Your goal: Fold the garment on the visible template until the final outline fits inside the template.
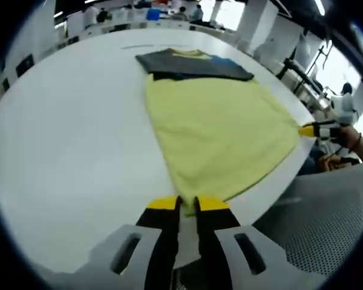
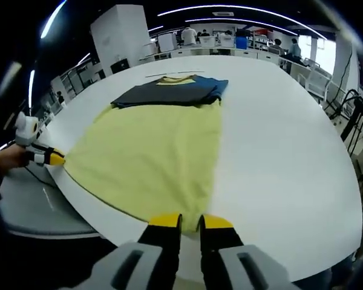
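The shirt point(image 1: 221, 130) lies spread on the white table point(image 1: 66, 151), its yellow body running from the near edge toward 12 o'clock, where a dark grey and blue band point(image 1: 193, 63) crosses the far end. In the left gripper view the left gripper point(image 1: 187, 205) is clenched on the shirt's near corner at 6 o'clock, and the right gripper point(image 1: 311, 130) pinches the other near corner at 3 o'clock. In the right gripper view the right gripper point(image 2: 190, 222) grips the hem at 6 o'clock, with the left gripper point(image 2: 51, 158) at 9 o'clock.

I cannot make out a template outline. Folding looks barely started: the yellow body is flat and full length, so most folds remain, by my reading.
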`<state>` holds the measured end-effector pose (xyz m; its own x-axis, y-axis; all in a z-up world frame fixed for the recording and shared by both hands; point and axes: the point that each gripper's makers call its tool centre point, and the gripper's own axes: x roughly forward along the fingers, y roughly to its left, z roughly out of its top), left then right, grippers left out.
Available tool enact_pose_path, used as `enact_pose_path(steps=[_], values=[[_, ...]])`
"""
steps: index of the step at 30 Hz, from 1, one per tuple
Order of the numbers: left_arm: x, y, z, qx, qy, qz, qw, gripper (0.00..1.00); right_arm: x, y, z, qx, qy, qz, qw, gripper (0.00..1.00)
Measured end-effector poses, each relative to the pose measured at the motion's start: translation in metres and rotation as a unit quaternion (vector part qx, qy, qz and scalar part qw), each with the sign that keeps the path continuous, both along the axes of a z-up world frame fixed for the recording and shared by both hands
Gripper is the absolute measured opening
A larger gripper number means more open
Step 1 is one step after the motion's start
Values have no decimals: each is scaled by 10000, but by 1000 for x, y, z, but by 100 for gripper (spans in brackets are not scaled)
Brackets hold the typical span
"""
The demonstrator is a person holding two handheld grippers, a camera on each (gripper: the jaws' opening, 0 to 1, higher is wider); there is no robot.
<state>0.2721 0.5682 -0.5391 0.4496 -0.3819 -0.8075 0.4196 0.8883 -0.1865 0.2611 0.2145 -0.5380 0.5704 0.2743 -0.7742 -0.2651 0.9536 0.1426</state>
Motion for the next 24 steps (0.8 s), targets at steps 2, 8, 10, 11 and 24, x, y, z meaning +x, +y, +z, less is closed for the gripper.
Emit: enact_pose_path(steps=[2,8,10,11,24], values=[[0,0,0,8,22,68,10000,4,0,1,0,92,-7,-69,9999,3],[0,-2,1,102,-16,-61,9999,1,1,-1,-1,115,-21,-81,9999,0],[0,-2,1,182,-56,-183,9997,1,2,-1,-1,92,-18,-41,9999,0],[0,-2,1,182,-42,-184,9997,1,2,-1,-1,62,-31,-12,10000,0],[-10,-1,6,504,44,-695,9963,0,-5,-2,2,145,9,-12,9999,0]])
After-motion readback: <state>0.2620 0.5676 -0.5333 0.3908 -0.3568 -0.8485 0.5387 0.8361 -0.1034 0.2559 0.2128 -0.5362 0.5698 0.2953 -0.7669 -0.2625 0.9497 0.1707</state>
